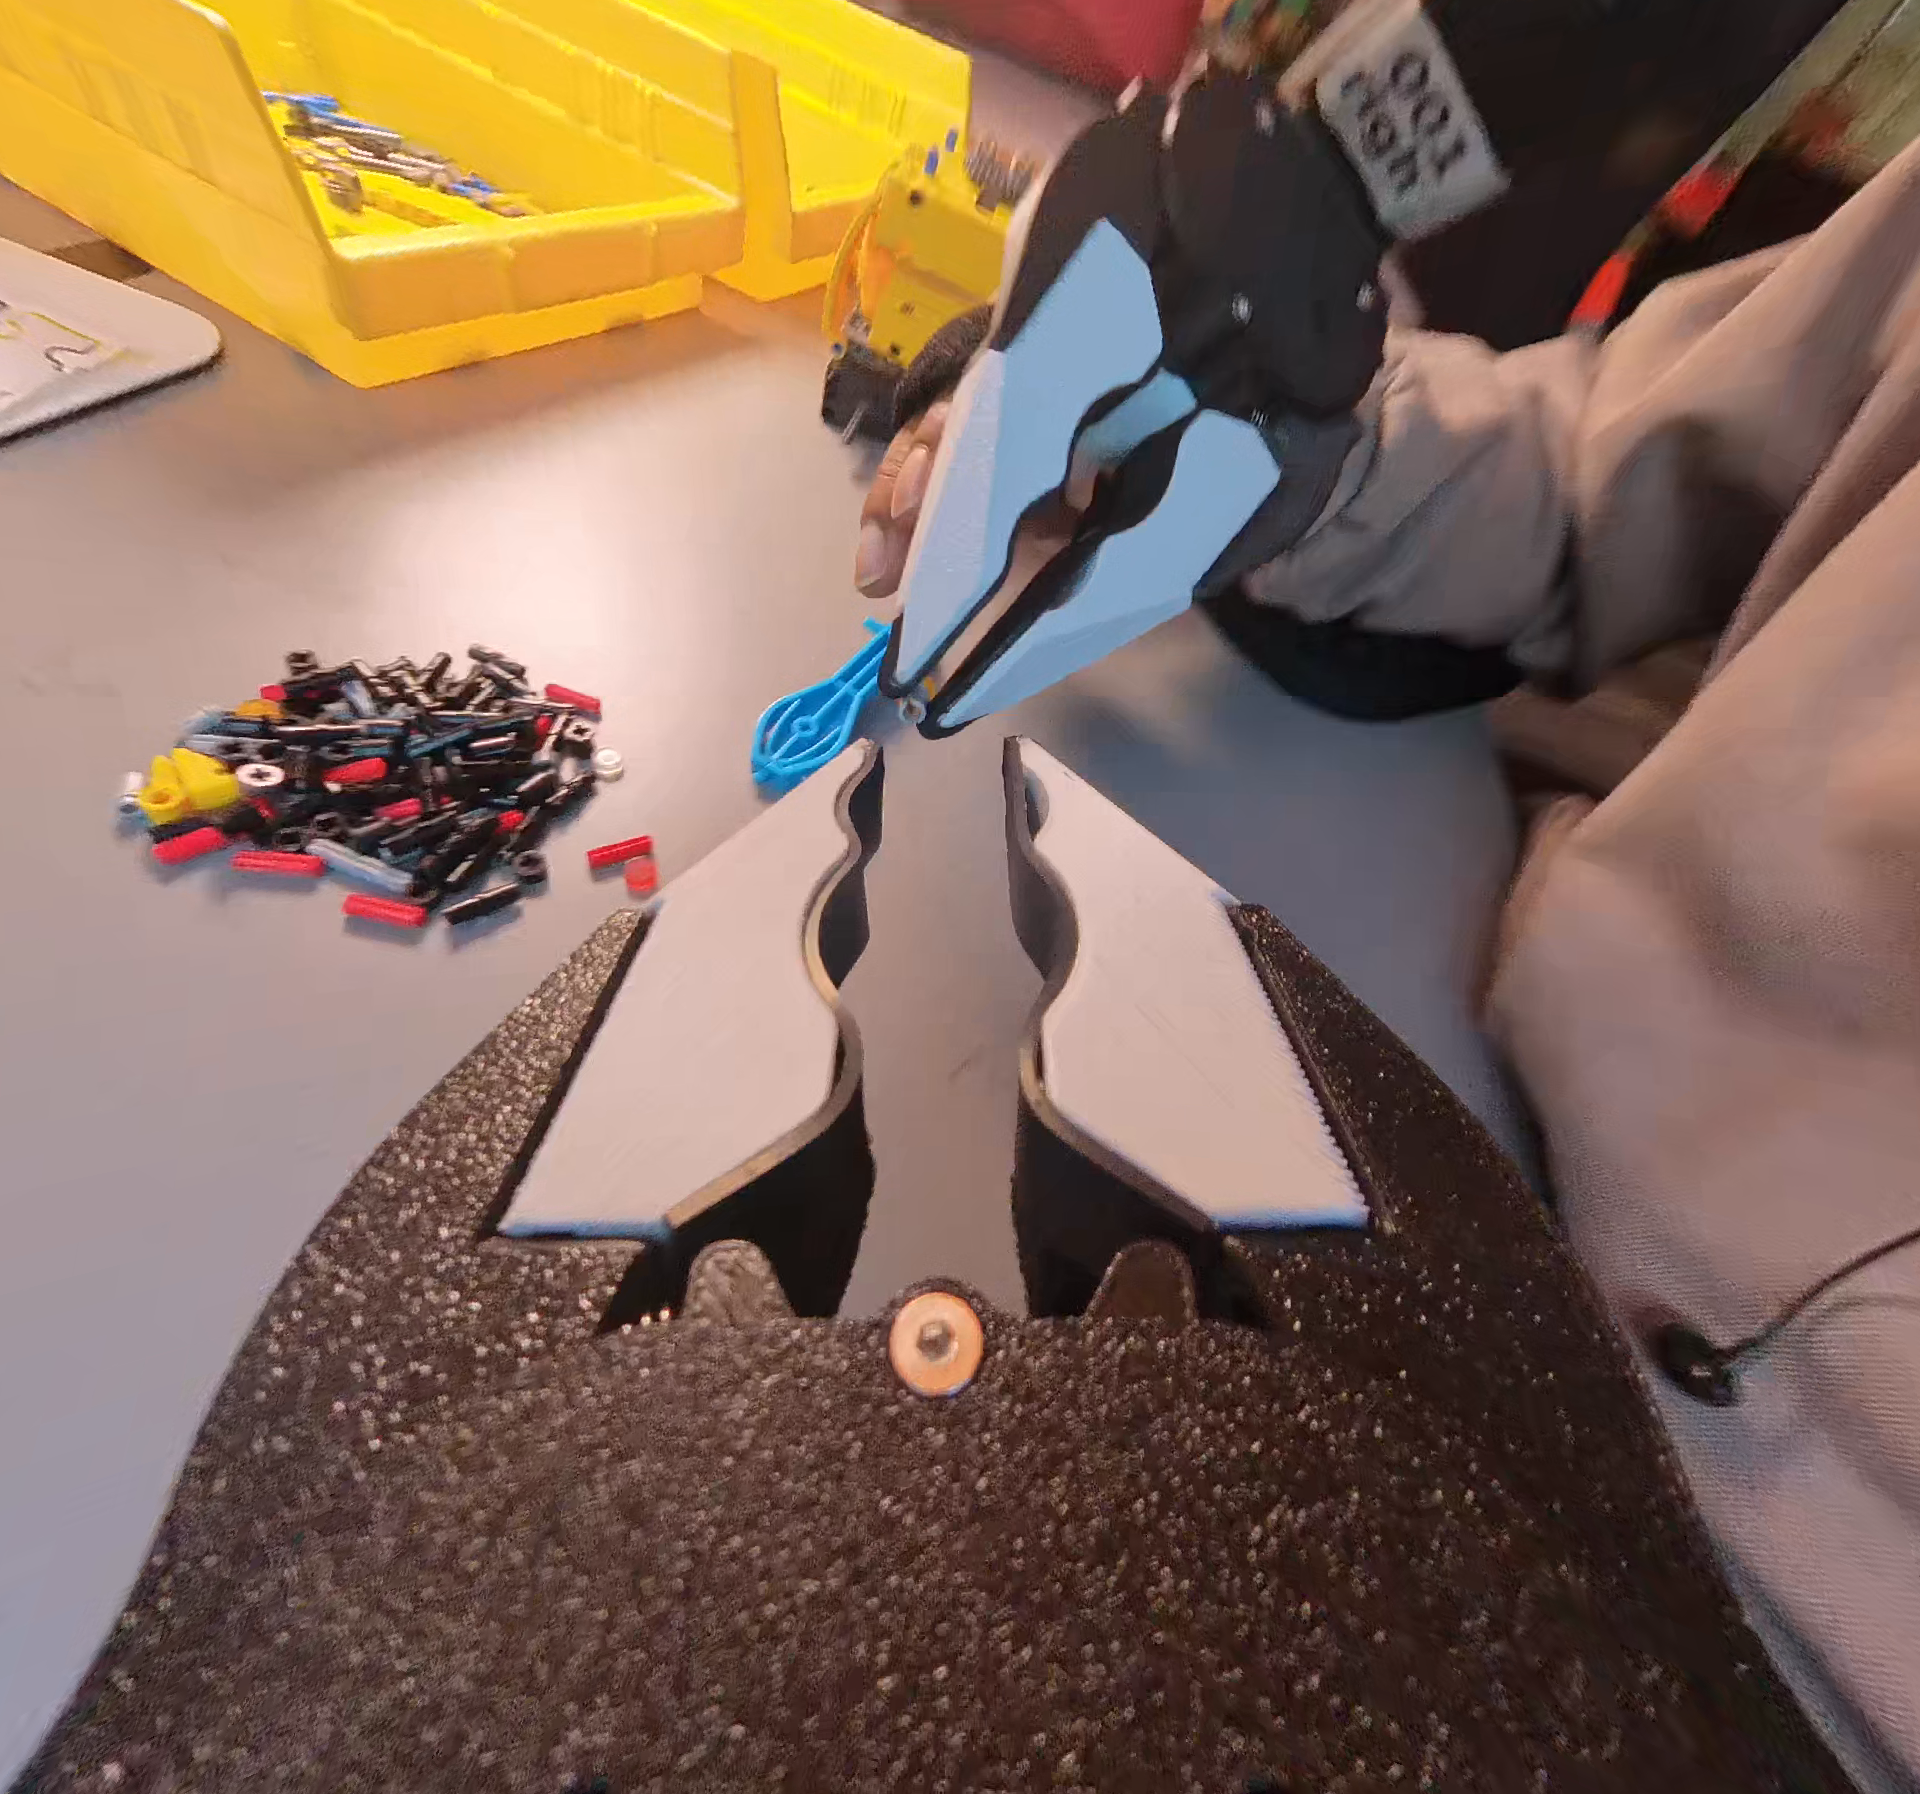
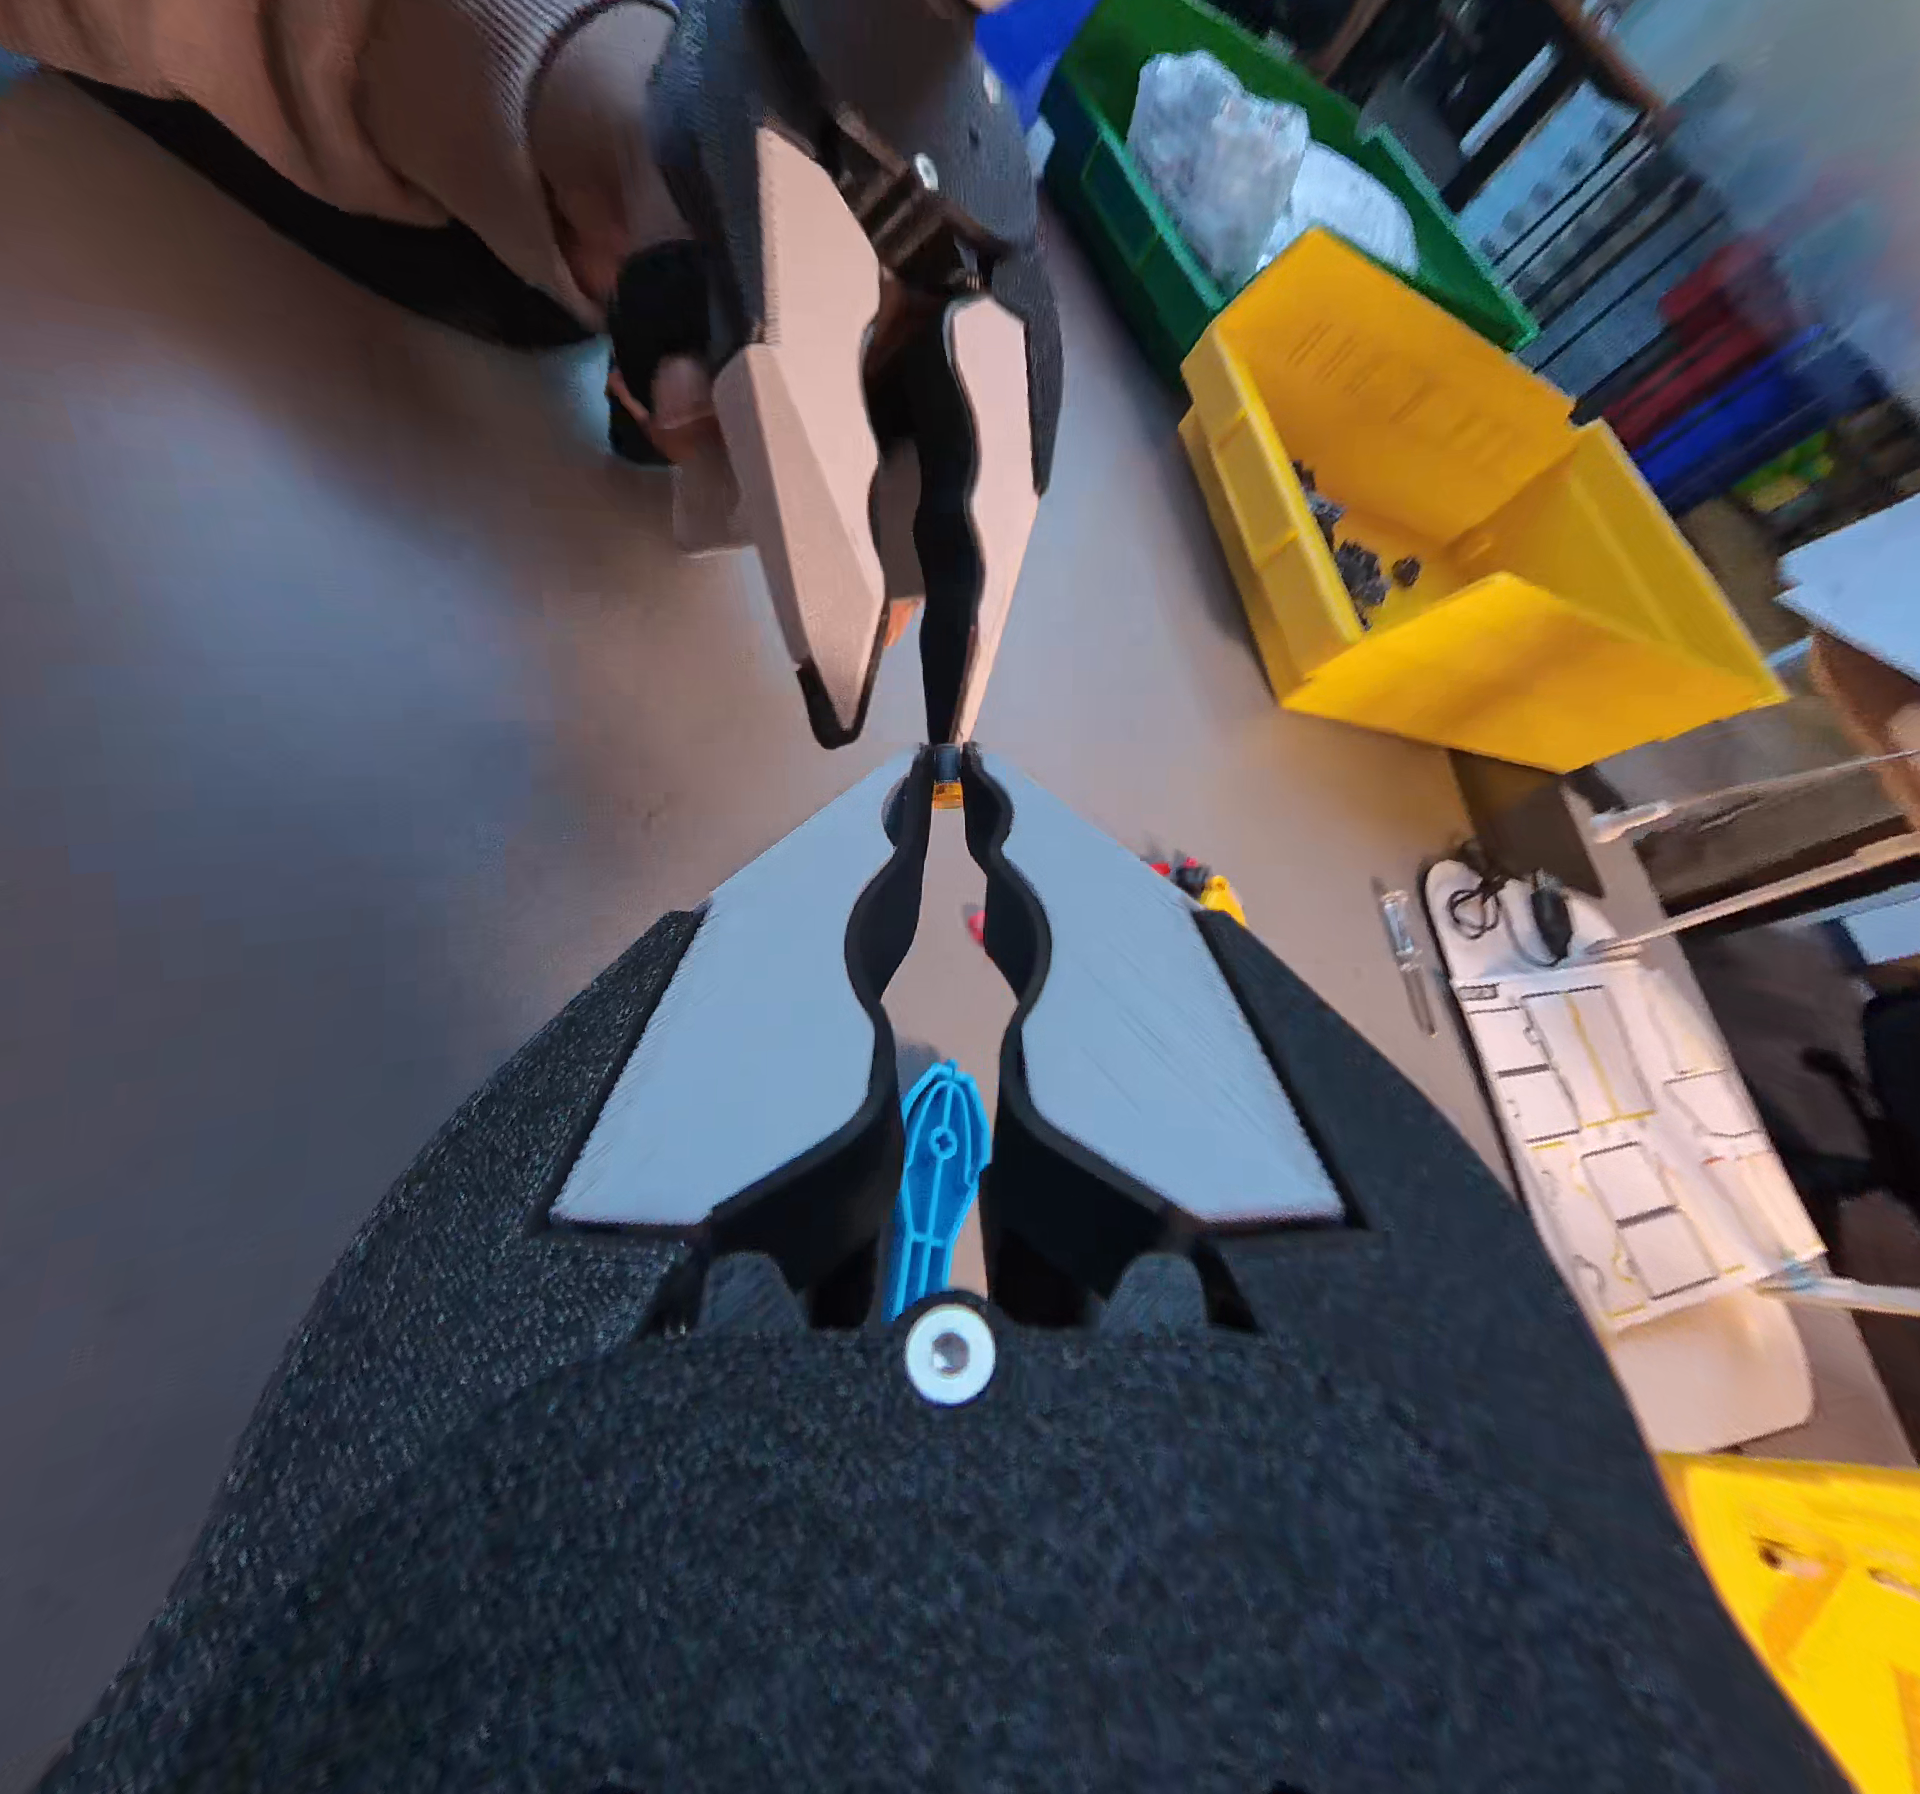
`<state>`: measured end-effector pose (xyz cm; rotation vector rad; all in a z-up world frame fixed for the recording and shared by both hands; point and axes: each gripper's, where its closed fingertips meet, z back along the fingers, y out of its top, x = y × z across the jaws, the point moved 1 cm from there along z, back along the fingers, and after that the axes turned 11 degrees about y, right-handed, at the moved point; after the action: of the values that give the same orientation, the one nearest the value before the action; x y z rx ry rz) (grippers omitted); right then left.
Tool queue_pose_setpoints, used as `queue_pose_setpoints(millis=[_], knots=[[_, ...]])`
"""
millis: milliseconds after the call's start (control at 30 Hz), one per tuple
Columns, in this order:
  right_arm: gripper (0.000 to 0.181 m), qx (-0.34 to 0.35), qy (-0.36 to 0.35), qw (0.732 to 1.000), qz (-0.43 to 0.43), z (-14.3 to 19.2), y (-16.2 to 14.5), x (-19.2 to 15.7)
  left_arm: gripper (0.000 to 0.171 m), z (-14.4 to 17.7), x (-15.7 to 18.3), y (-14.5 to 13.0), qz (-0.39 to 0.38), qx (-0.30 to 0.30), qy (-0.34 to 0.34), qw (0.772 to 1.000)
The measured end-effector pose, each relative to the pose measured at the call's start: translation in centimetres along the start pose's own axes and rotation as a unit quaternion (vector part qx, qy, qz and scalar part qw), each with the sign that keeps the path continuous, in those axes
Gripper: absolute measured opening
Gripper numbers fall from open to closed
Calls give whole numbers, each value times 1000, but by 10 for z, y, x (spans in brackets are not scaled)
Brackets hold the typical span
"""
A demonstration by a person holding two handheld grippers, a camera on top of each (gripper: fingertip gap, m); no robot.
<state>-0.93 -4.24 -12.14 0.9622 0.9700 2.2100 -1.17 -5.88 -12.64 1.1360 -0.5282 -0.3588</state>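
My right gripper [image 2: 945, 755] is shut on a small pin [image 2: 945, 780], dark at the front and orange at the back, pinched at the very fingertips. The left wrist view shows the same gripper [image 1: 921, 703] with the pin [image 1: 911, 712] just above the grey table [image 1: 520, 518]. My left gripper [image 1: 942, 757] is open with nothing between its fingers, and its tips stand right in front of the pin. It also shows in the right wrist view [image 2: 899, 721], tip to tip with the right gripper. A blue openwork plastic piece [image 1: 805, 731] lies on the table beside both grippers and shows under the right gripper [image 2: 940, 1152].
A pile of small black, red and yellow pieces [image 1: 374, 778] lies to the left. Yellow bins [image 1: 468, 134] and a yellow assembly [image 1: 914, 258] stand behind. In the right wrist view, a yellow bin [image 2: 1455, 518], a green bin [image 2: 1122, 186] and a white sheet [image 2: 1621, 1142] stand at the right. Only a small space, under 4 cm, lies between the two pairs of fingers. The blue openwork plastic piece [image 1: 805, 731] is about 9 centimeters from both grippers' fingertips.
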Motion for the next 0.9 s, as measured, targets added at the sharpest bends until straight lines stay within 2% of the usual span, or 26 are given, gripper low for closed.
queue_pose_setpoints(millis=[133, 233, 333, 433, 633, 800, 900], knots=[[4, 15, -27, 999, 43, 10, 12, -1, 20, 10, 7, 19, 143, 44, -95, 984], [4, 28, -28, 998, 57, 11, 20, -6, 20, 10, 9, 21, 199, 49, -132, 970], [3, 38, -32, 997, 66, 13, 27, -7, 16, 9, 13, 20, 210, 45, -149, 965], [3, 47, -34, 996, 69, 15, 32, -8, 6, 14, 17, 27, 236, 61, -181, 953], [4, 55, -32, 996, 70, 16, 34, -10, 6, 15, 19, 27, 270, 62, -209, 938], [5, 100, -16, 994, 38, 21, 44, -12, 4, 22, 27, 33, 259, 75, -240, 933], [12, 127, -5, 992, 7, 24, 47, -11, 2, 26, 31, 38, 247, 89, -252, 932]])
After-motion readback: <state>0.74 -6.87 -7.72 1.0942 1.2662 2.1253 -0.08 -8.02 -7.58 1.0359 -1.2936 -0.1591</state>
